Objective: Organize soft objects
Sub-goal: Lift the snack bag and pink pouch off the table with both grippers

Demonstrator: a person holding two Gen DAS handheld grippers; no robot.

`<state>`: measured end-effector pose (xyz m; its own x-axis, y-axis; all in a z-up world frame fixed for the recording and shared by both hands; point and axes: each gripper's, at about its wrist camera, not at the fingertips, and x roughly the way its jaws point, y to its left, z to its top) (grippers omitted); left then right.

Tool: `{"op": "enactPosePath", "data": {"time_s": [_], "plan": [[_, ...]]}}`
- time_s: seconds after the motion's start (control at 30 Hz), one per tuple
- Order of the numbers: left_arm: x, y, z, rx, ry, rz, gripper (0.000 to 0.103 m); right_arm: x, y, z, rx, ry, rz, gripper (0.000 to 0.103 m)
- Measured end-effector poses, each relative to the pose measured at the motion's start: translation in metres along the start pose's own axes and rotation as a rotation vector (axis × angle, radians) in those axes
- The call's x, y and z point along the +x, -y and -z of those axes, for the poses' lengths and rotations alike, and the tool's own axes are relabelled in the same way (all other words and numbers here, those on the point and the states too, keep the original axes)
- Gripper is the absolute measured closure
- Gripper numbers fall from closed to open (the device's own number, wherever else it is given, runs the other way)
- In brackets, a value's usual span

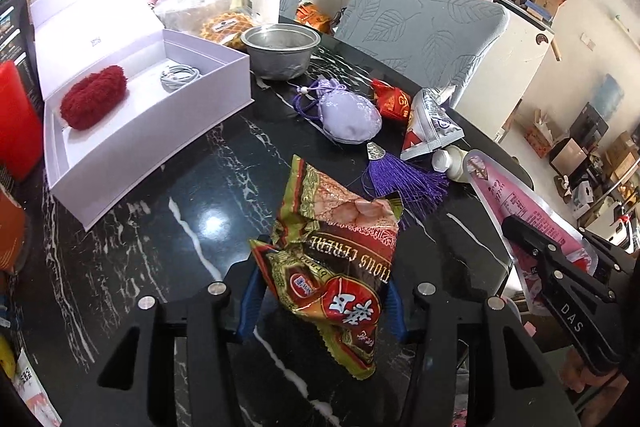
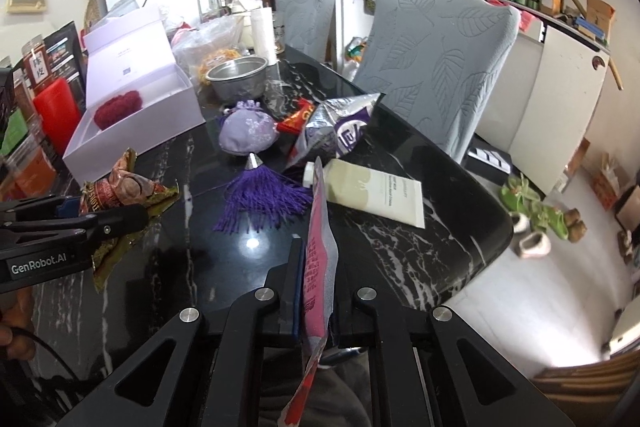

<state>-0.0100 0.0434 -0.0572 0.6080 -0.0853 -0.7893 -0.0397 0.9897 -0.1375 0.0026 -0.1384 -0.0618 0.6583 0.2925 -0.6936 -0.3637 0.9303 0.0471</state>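
Observation:
My left gripper [image 1: 322, 291] is shut on a brown and red cereal packet [image 1: 336, 259] and holds it above the black marble table [image 1: 168, 227]; the packet also shows in the right wrist view [image 2: 124, 195]. My right gripper [image 2: 316, 267] is shut on a flat pink pouch [image 2: 318, 247], seen edge-on; the pouch also shows in the left wrist view [image 1: 520, 211]. An open white box [image 1: 132, 115] at the left holds a red fuzzy pouch [image 1: 94, 101] and a coiled cable [image 1: 180, 77]. A lilac sachet [image 1: 350, 119] with a purple tassel [image 1: 404, 179] lies mid-table.
A silver-purple snack bag [image 1: 430, 125], a small red packet [image 1: 392, 99] and a cream tube [image 2: 376, 193] lie at the table's right. A metal bowl [image 1: 282, 49] stands behind the box. Grey chairs [image 1: 420, 23] stand along the far edge. A red container [image 1: 16, 119] is at the left.

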Motion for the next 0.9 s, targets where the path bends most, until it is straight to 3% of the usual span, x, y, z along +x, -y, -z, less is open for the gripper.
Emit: {"op": "enactPosePath", "data": {"time_s": [0.9], "plan": [[-0.034,-0.053,0.026,-0.150,0.022,-0.116,0.054,0.021,-0.082,-0.009,-0.225,-0.033,-0.228,0.093]]}}
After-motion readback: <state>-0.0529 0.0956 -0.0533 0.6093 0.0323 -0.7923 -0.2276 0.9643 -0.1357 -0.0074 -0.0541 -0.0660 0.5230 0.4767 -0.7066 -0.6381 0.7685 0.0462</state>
